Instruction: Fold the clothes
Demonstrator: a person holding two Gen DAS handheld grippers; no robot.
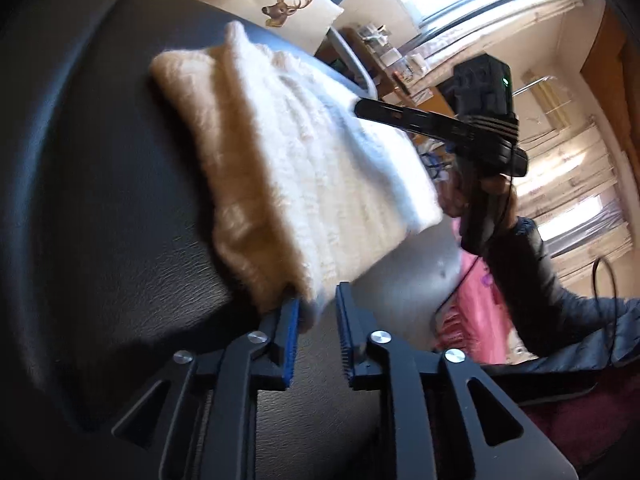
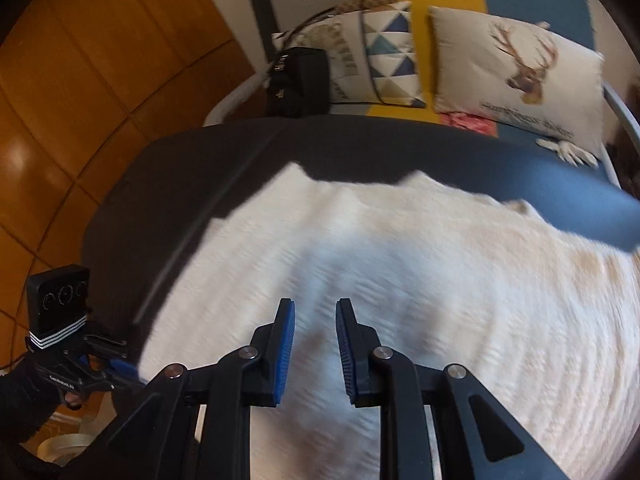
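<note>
The folded sweater lies on the dark table, long axis running away from the left gripper, whose parted jaws flank its near corner; the right gripper hovers open above it.

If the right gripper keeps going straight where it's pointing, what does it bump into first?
Most likely the white knitted garment. The right gripper points down at it with nothing else between, though the blur makes the gap hard to judge.

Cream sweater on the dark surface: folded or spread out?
Folded: the cream sweater lies as a compact thick bundle, layered edges showing at its near end.
</note>
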